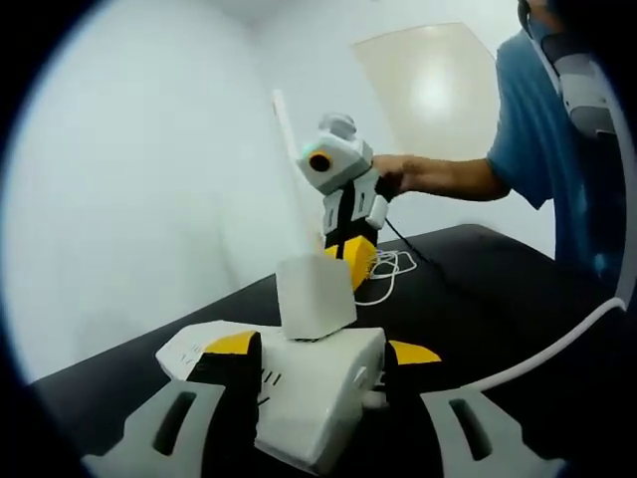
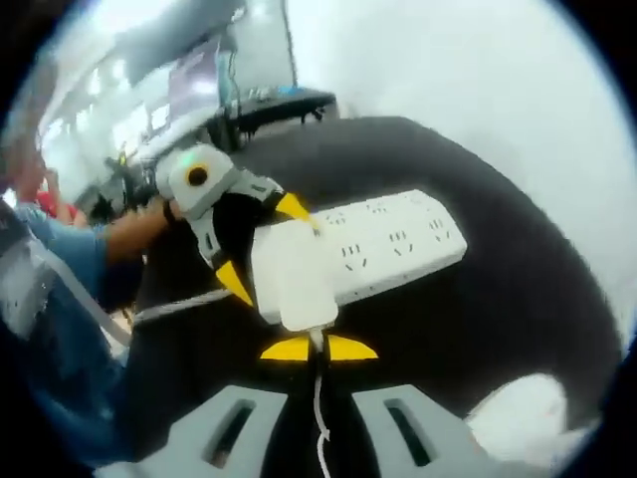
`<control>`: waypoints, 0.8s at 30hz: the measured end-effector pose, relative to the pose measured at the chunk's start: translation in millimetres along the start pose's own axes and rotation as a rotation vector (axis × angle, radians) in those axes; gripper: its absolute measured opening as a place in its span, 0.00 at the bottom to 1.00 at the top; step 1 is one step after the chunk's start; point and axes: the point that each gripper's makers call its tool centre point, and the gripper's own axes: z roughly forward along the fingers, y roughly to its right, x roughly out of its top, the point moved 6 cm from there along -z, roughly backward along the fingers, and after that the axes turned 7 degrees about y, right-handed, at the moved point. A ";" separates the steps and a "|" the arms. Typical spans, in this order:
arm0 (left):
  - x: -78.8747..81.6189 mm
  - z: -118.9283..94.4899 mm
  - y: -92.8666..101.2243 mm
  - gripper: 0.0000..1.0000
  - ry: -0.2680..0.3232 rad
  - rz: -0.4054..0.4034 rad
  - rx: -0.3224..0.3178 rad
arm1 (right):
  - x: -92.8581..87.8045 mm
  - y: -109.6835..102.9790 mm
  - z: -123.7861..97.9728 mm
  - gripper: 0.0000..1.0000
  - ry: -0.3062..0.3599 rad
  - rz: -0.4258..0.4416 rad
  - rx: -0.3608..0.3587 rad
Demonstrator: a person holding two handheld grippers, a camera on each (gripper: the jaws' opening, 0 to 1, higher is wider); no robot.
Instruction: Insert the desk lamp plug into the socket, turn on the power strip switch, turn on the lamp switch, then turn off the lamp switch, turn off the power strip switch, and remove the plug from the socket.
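On a black table, my left gripper (image 1: 323, 349) is shut across one end of the white power strip (image 1: 318, 398), one yellow-tipped jaw on each side. A white block-shaped lamp plug (image 1: 314, 294) stands on the strip's top, slightly tilted; I cannot tell how deep it sits. From behind it, the right gripper (image 1: 353, 254) holds the plug. In the right gripper view, my right gripper (image 2: 318, 349) is shut on the rear of the plug (image 2: 294, 274), with the white cord (image 2: 320, 418) trailing back between the jaws. The left gripper (image 2: 264, 244) clamps the strip (image 2: 398, 244).
A person in a blue shirt (image 1: 537, 129) stands at the table's far right side. Loose white cord (image 1: 393, 267) lies coiled on the table behind the plug. A grey cable (image 1: 557, 349) curves off right. A white rounded object (image 2: 528, 408) lies near the table edge.
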 end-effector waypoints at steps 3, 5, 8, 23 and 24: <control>-0.1 -0.5 -0.8 0.47 0.001 0.003 -0.001 | 3.0 -1.4 0.1 0.04 0.009 -0.029 -0.005; 0.0 -0.8 -1.1 0.47 0.000 0.003 0.000 | 6.7 -1.7 0.7 0.05 -0.019 -0.113 -0.003; 1.0 -0.1 0.7 0.47 0.001 0.003 0.003 | 10.2 -1.4 -2.9 0.11 -0.160 -0.272 0.008; 1.8 0.3 2.2 0.47 0.004 0.005 0.002 | 49.2 -14.2 32.4 0.27 -0.241 -0.377 0.121; 1.6 0.2 1.8 0.47 0.005 0.004 0.002 | 49.7 -14.8 32.9 0.26 -0.248 -0.375 0.120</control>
